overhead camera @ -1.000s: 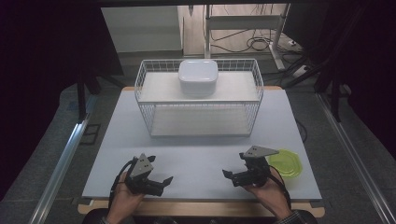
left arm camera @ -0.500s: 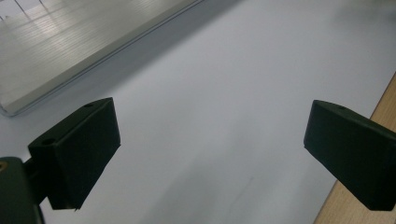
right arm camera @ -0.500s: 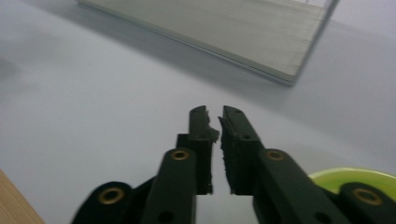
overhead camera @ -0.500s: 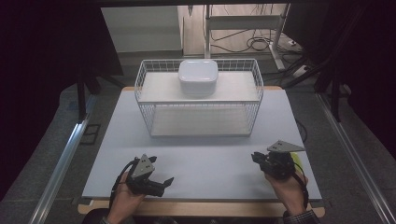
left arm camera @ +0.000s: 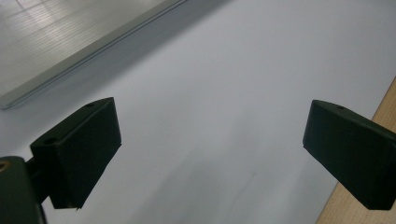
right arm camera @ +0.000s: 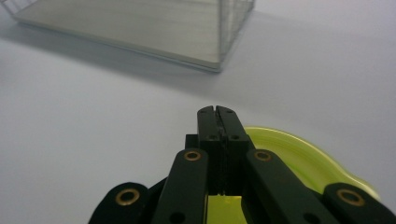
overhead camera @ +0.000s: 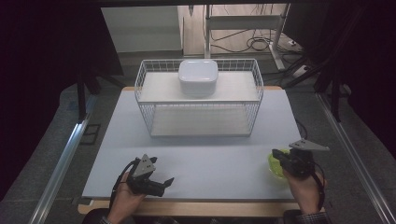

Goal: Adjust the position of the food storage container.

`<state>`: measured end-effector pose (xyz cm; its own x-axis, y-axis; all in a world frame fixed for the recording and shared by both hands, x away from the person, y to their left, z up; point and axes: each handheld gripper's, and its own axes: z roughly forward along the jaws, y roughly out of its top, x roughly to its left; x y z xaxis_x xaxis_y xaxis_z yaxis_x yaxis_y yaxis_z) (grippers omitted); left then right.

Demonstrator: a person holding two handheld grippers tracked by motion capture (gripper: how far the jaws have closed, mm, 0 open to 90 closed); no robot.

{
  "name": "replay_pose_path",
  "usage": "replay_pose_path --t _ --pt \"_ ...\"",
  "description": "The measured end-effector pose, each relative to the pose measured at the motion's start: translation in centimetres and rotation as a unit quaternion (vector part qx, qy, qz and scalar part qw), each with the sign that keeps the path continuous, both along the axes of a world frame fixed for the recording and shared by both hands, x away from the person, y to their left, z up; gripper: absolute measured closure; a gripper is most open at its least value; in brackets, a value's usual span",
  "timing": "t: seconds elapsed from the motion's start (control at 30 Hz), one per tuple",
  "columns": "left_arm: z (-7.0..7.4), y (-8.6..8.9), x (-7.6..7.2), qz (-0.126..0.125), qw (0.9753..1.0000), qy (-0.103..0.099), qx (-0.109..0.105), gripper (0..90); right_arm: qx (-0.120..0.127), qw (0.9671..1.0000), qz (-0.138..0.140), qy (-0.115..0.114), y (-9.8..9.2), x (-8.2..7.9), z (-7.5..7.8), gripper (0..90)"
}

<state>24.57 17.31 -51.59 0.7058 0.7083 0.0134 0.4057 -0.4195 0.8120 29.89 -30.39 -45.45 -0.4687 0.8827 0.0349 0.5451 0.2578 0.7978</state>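
A yellow-green plate (overhead camera: 274,166) lies on the white table near its front right corner. My right gripper (overhead camera: 277,154) hovers over the plate's left part with its jaws pressed flat together. In the right gripper view the shut gripper (right arm camera: 217,112) shows nothing between its tips, and the plate (right arm camera: 299,154) curves out beyond and beneath it. My left gripper (overhead camera: 164,185) rests low at the front left of the table, open. In the left gripper view the open gripper (left arm camera: 210,154) has only bare table between its wide-apart jaws.
A white wire rack (overhead camera: 198,105) stands at the back middle of the table, with a white lidded box (overhead camera: 198,77) on its upper shelf. The rack's lower shelf (right arm camera: 140,28) lies ahead of the right gripper. A wooden table edge (left arm camera: 369,214) runs beside the left gripper.
My right gripper has swung from the table's front middle to the right, over the yellow-green plate, and its jaws have gone from open to shut. The left gripper has stayed put.
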Motion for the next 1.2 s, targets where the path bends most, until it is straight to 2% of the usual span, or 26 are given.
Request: replay_pose_path --t 0.17,0.37,0.4,0.43,0.67,1.0,1.2 --pt "0.0 -0.1 0.0 -0.003 1.0000 0.001 0.000 3.8 -0.005 0.9994 -0.035 -0.006 -2.0 -0.2 0.1 89.6" --pt "-0.1 -0.1 0.0 -0.004 1.0000 0.002 0.000 3.8 -0.005 0.9972 -0.075 -0.006 -4.2 -0.5 0.1 89.7" --pt "-0.1 -0.1 0.0 -0.004 1.0000 0.002 0.000 3.8 -0.005 0.9972 -0.075 -0.006 -4.2 -0.5 0.1 89.7" --pt "-0.1 -0.2 0.0 -0.004 1.0000 0.003 0.003 3.8 -0.011 0.9960 -0.089 -0.005 -4.9 -0.7 0.0 89.6" --pt "-0.1 -0.2 0.0 -0.005 1.0000 0.003 0.005 3.9 -0.021 0.9924 -0.121 0.006 -6.7 -0.9 -0.5 89.7" --pt "-0.2 -0.3 0.0 -0.007 0.9999 0.005 0.010 3.9 -0.030 0.9911 -0.124 0.039 -7.2 -0.6 -1.7 89.7" --pt "-0.2 -0.4 0.0 -0.008 0.9999 0.006 0.011 3.9 -0.027 0.9911 -0.122 0.046 -7.0 -0.5 -1.9 89.6"
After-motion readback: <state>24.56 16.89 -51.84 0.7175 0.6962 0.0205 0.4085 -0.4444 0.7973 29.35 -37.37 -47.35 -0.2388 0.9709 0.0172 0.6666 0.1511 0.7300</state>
